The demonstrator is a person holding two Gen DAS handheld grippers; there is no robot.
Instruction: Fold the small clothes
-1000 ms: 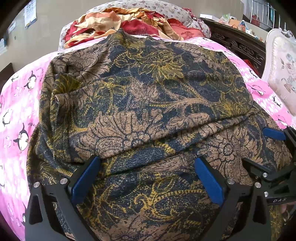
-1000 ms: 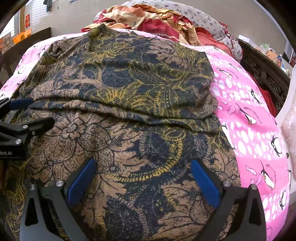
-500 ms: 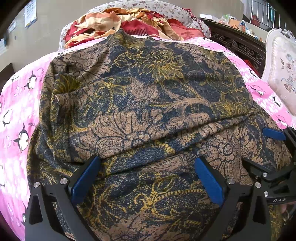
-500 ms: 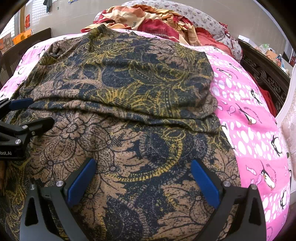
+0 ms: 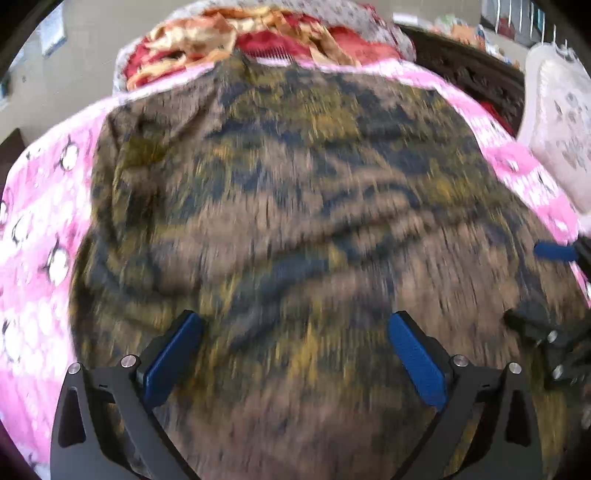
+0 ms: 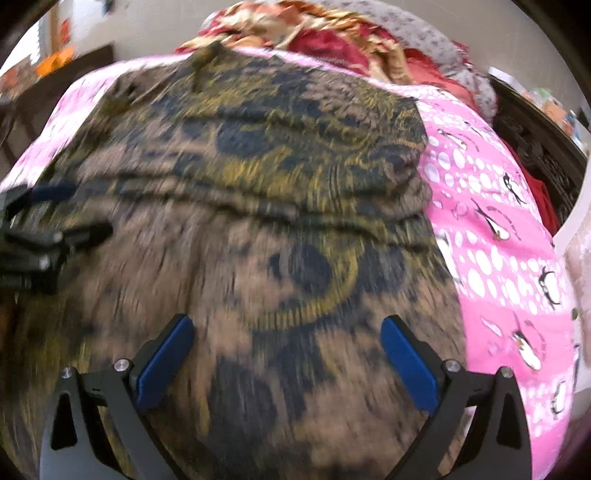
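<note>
A brown, navy and gold floral garment (image 5: 295, 206) (image 6: 258, 206) lies spread over the pink penguin bedsheet (image 5: 40, 236) (image 6: 495, 236), with a crosswise fold ridge halfway up. My left gripper (image 5: 293, 350) hovers open over the garment's near left part, nothing between its blue pads. My right gripper (image 6: 286, 349) is open too, over the near right part close to the garment's right edge. Each gripper shows at the side of the other's view. Both views are motion-blurred.
A heap of red, orange and cream clothes (image 5: 258, 40) (image 6: 332, 33) sits at the bed's far end. A dark carved wooden bed frame (image 5: 465, 66) (image 6: 535, 147) runs along the right, with a pale cushioned chair (image 5: 557, 122) beyond it.
Both views have gone blurred, and the garment and bed have shifted slightly in frame, so both grippers are moving. Both stay open; nothing has been grasped.
</note>
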